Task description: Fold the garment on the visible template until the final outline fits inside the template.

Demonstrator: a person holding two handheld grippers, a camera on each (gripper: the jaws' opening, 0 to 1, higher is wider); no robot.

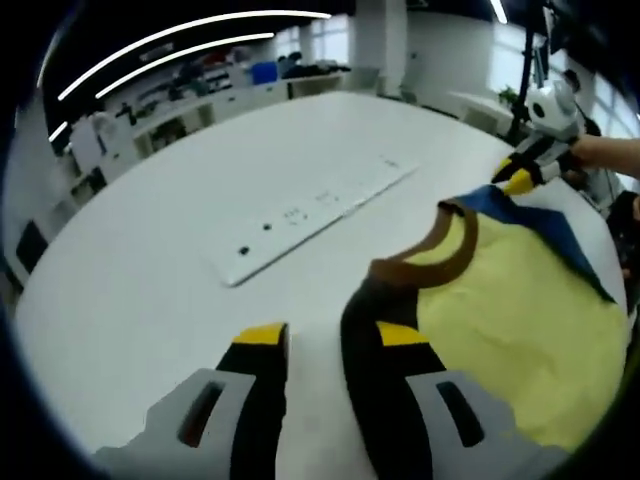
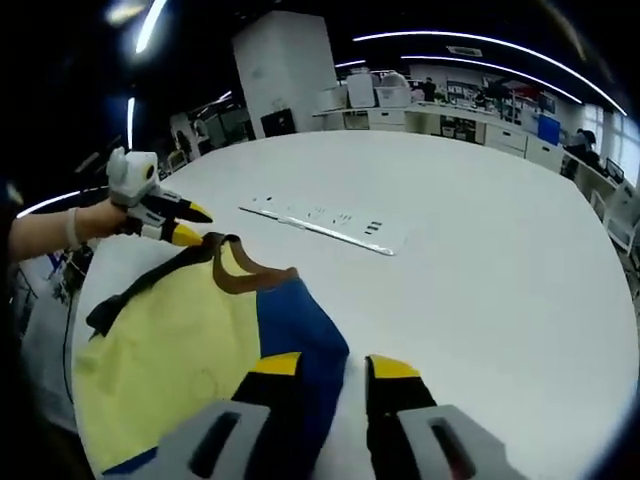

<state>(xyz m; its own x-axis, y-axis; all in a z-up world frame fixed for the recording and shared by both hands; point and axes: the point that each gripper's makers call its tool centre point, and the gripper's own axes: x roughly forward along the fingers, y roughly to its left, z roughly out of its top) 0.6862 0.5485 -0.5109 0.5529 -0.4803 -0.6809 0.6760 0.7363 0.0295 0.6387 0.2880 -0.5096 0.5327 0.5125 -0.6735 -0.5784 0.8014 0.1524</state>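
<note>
- Holding the garment by two shoulder corners: left hand-held gripper has its jaws around the dark sleeve, right hand-held gripper around the blue sleeve; both look clamped on cloth, though the pinch itself is partly hidden by fabric.
- Garment is a pale yellow shirt with a brown collar, lying mostly flat on the tabletop, near the edge closest to the person.
- Template: the flat white board lies just beyond the collar, apart from the shirt; taken to be the template, not certain.
- Step judged: early fold, both sleeves gripped, no fold finished yet.
- To do it well: lift both corners evenly, keep the cloth taut between the hand-held grippers, carry the top edge over in one sweep, and avoid dragging the hem off the tabletop edge.
- Risk: thin fabric may slip from a shallow pinch or bunch at the collar.
- Surface: large round white tabletop, smooth, glossy.
- Room: open office, desks and shelving behind, strip lights overhead.
</note>
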